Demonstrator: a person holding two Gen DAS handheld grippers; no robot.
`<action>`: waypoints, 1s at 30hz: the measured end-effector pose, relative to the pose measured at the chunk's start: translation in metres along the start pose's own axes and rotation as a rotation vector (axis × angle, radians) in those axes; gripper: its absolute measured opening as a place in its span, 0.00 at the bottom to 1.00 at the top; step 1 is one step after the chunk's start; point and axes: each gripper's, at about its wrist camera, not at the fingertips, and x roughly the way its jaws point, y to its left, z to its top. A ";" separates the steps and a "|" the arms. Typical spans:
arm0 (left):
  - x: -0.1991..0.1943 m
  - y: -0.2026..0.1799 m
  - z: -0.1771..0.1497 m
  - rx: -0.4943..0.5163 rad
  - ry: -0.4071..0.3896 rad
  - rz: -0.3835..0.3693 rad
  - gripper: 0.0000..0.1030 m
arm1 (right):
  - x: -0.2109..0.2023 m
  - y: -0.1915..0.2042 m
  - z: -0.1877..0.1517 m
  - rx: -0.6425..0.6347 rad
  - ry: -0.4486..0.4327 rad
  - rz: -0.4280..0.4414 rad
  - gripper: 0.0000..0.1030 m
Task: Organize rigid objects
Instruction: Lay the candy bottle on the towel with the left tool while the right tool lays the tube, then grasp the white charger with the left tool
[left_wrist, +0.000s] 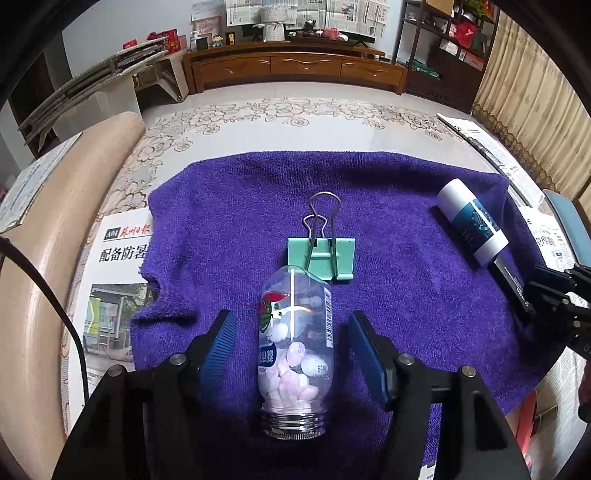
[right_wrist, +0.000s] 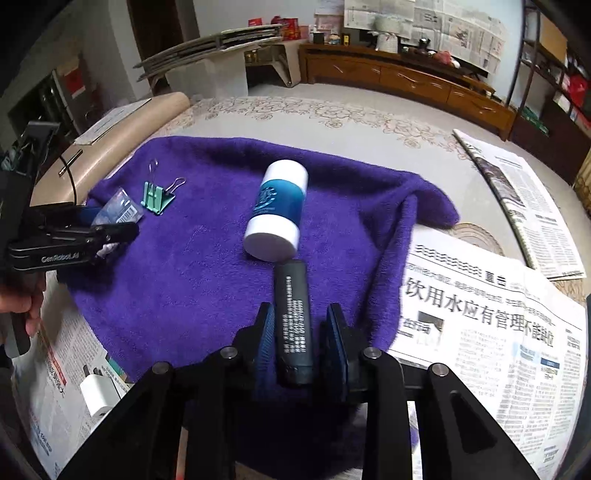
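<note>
**Left wrist view: clear bottle framed, not yet gripped**

Left wrist view centres on the clear bottle (left_wrist: 295, 354), lying on its side on the purple towel (left_wrist: 406, 295), threaded neck toward the camera and pale tablets heaped inside. It lies between the fingers of the left tool (left_wrist: 293, 347), which stand wide, with towel visible on both sides of the bottle. Just beyond its far end lies the green binder clip (left_wrist: 322, 258), seemingly touching or overlapping it from this angle.

The right tool (right_wrist: 301, 339) is set narrowly around the dark tube (right_wrist: 293, 317); whether the pads press it or just flank it, I cannot tell. The tube's far tip sits just beside the white and teal canister (right_wrist: 277, 210), also lying on its side.

Risks, as I judge them: the round bottle could roll or squirt forward on closing and nudge the clip; any push on the tube could set the canister rolling.

Only the right wrist view shows the white charger (right_wrist: 98, 397) on the newspaper (right_wrist: 480, 332) covering the worktop, and the clip's opened shape. Only the left view shows the tablets.
</note>
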 end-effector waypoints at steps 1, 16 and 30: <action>-0.001 0.000 0.000 -0.004 -0.006 -0.001 0.65 | -0.003 0.000 0.000 0.003 -0.008 0.002 0.29; -0.093 -0.016 -0.035 -0.020 -0.176 -0.006 1.00 | -0.081 0.002 -0.041 0.099 -0.121 -0.056 1.00; -0.092 -0.062 -0.135 0.047 -0.078 -0.065 1.00 | -0.102 -0.023 -0.128 0.272 -0.111 -0.054 1.00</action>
